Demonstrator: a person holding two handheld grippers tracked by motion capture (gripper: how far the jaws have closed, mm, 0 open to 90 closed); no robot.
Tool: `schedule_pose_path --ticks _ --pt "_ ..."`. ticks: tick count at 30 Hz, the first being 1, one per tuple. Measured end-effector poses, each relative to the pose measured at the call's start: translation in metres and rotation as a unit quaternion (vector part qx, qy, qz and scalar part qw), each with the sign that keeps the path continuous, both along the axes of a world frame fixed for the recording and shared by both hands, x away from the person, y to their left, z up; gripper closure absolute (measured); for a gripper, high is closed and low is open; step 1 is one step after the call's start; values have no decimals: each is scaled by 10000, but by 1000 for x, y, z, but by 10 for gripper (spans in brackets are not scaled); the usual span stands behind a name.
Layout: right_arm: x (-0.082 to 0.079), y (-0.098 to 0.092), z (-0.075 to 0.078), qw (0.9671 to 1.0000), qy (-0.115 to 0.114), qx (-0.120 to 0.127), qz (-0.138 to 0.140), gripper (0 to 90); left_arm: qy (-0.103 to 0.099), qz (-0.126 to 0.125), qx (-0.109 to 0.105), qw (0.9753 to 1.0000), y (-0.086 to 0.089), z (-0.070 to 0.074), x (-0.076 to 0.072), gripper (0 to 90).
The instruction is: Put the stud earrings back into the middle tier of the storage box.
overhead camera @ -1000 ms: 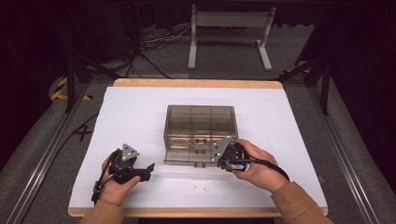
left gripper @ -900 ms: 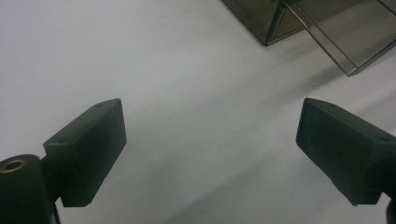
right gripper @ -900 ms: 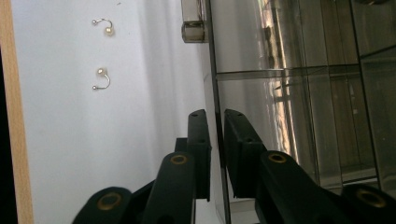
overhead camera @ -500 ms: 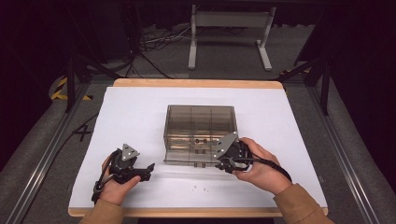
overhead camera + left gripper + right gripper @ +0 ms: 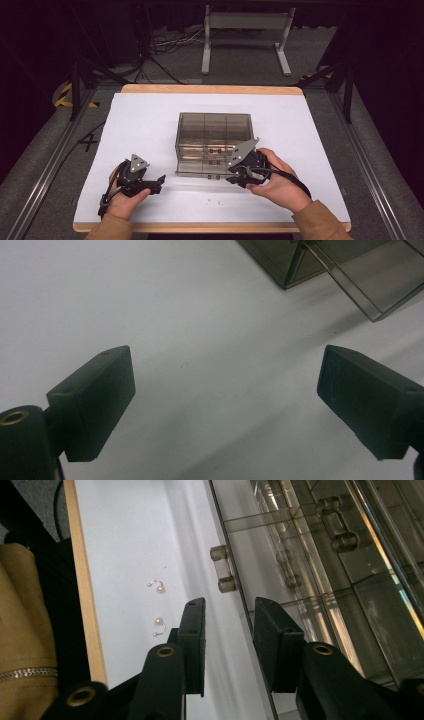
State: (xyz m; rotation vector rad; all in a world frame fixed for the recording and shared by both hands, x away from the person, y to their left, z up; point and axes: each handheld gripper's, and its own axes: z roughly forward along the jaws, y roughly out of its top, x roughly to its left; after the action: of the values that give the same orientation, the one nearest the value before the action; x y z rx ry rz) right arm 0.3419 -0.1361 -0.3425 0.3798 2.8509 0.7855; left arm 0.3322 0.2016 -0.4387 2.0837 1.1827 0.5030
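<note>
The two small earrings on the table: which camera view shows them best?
The right gripper view: the earrings lie large beside the right gripper's fingers. The high view gives only tiny specks.

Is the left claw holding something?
No, the left claw is wide open, with bare white table between its two black jaws.

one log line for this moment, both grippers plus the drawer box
left gripper: open, idle on white table cover | right gripper: part open at front edge of drawer box bottom drawer, handle ungripped | two earrings loose on cover
</note>
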Motion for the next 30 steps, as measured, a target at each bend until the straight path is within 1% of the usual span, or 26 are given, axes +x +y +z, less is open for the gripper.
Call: schedule_pose_path --ticks 2,5,15,21,30 --pt "-2 1 1 9999 91 107 -31 658 13 7 2 10000 0 0 0 93" --pt "-2 3 1 9996 157 209 -71 653 6 17 -13 10000 0 0 -1 93" --pt "-5 8 3 9987 280 424 -88 636 -11 24 -5 10000 0 0 -1 93" --pt "-8 17 -1 9985 394 377 -55 623 -13 18 -8 10000 0 0 -1 93" --pt "-9 27 -7 9985 420 363 43 610 2 11 -19 10000 0 0 -1 93"
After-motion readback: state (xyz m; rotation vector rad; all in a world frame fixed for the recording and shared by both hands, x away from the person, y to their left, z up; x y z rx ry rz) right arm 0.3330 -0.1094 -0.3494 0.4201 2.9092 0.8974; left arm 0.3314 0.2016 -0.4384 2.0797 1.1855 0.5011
